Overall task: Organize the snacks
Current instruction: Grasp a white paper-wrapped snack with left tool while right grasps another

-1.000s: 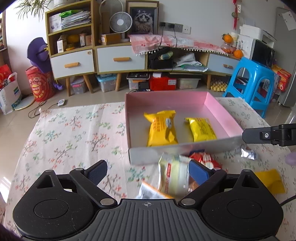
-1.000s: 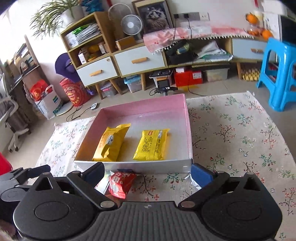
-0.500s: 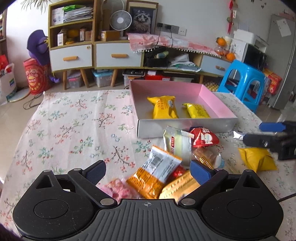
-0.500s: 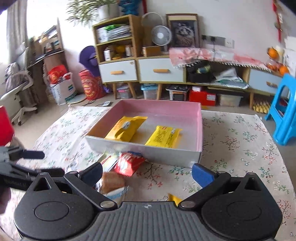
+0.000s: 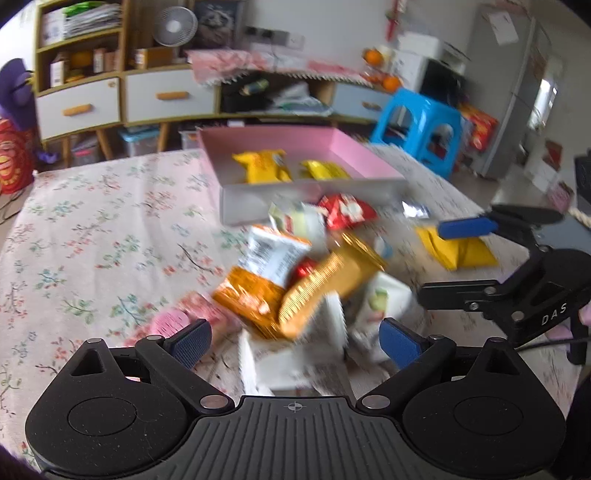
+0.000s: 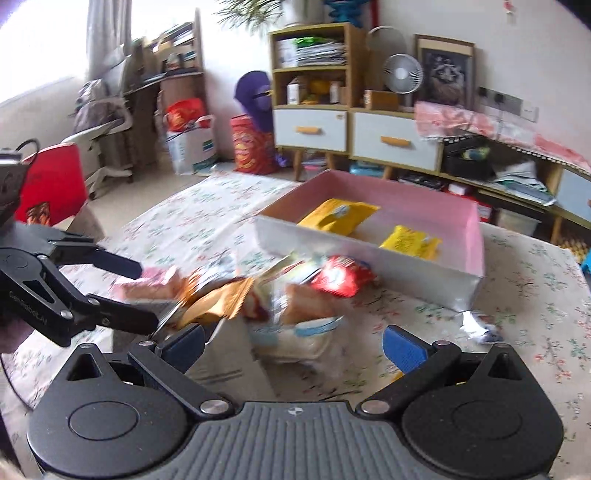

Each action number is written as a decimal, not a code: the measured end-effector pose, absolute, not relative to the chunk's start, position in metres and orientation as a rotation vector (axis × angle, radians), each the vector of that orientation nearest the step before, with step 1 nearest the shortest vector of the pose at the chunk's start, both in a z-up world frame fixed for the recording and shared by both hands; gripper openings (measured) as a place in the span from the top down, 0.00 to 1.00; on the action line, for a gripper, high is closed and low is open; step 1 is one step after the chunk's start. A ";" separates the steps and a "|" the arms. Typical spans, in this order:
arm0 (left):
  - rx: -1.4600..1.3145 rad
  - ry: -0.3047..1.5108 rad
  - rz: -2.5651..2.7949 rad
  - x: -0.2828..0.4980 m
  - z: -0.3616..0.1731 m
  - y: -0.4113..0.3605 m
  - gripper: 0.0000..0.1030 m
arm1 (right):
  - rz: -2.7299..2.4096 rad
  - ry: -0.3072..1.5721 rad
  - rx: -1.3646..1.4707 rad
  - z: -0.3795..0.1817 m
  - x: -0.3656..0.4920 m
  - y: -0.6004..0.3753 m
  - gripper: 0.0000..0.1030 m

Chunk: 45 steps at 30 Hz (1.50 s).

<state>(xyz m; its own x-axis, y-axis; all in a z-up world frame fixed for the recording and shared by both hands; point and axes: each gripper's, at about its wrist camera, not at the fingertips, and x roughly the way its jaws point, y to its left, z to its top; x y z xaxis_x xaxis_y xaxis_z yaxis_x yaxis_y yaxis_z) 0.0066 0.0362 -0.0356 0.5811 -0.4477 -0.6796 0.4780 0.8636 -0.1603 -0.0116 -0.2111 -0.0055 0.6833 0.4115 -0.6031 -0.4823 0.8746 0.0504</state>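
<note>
Floral cloth covers the counter [image 5: 92, 229], snack heap [image 5: 295, 273] at centre, pink box [image 5: 354, 151] at twelve o'clock holding two yellow packets [image 5: 264, 166]. Both grippers have pulled back from the box within a second, so the next pick looks due. Left gripper [image 5: 295, 334] spreads wide, empty, above the heap; right gripper [image 6: 293, 341] likewise wide, holding nothing.

A wooden shelf unit [image 6: 312, 74] with white drawers [image 6: 310, 129] is standing against the white wall [image 6: 517, 44]. A small fan [image 6: 402, 74] is sitting on the low cabinet [image 6: 397, 142]. A blue stool [image 5: 417, 129] is standing on the pale floor [image 6: 155, 173]. Daylight is coming through a window [image 6: 40, 44] with a curtain [image 6: 105, 33].
</note>
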 end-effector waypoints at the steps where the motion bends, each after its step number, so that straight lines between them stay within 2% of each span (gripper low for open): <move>1: 0.050 0.791 -0.545 0.006 -0.037 0.034 0.04 | 0.514 0.652 -0.123 -0.007 -0.012 -0.208 0.09; 10: 0.013 0.879 -0.521 0.011 -0.051 0.037 0.07 | 0.603 0.684 -0.247 -0.024 -0.027 -0.179 0.09; 13: -0.018 0.908 -0.515 0.013 -0.055 0.039 0.13 | 0.619 0.686 -0.305 -0.032 -0.035 -0.171 0.09; 16: -0.032 0.925 -0.513 0.015 -0.058 0.039 0.24 | 0.632 0.678 -0.362 -0.037 -0.041 -0.164 0.09; 23: -0.070 0.934 -0.503 0.016 -0.055 0.041 0.37 | 0.621 0.670 -0.414 -0.042 -0.043 -0.153 0.10; 27: -0.087 0.941 -0.489 0.017 -0.054 0.042 0.40 | 0.606 0.690 -0.389 -0.044 -0.038 -0.153 0.18; 29: -0.091 0.936 -0.490 0.016 -0.051 0.042 0.53 | 0.622 0.702 -0.369 -0.042 -0.038 -0.154 0.30; 30: -0.095 0.929 -0.487 0.016 -0.048 0.043 0.53 | 0.634 0.708 -0.360 -0.041 -0.037 -0.153 0.36; 32: -0.108 0.929 -0.482 0.018 -0.044 0.044 0.54 | 0.631 0.711 -0.351 -0.039 -0.037 -0.152 0.42; 34: -0.110 0.934 -0.470 0.022 -0.042 0.045 0.54 | 0.633 0.702 -0.340 -0.035 -0.038 -0.151 0.52; 38: -0.122 0.938 -0.461 0.024 -0.041 0.048 0.55 | 0.647 0.701 -0.316 -0.025 -0.033 -0.151 0.62; 45: -0.125 0.923 -0.481 0.022 -0.034 0.048 0.55 | 0.664 0.709 -0.253 -0.019 -0.025 -0.160 0.63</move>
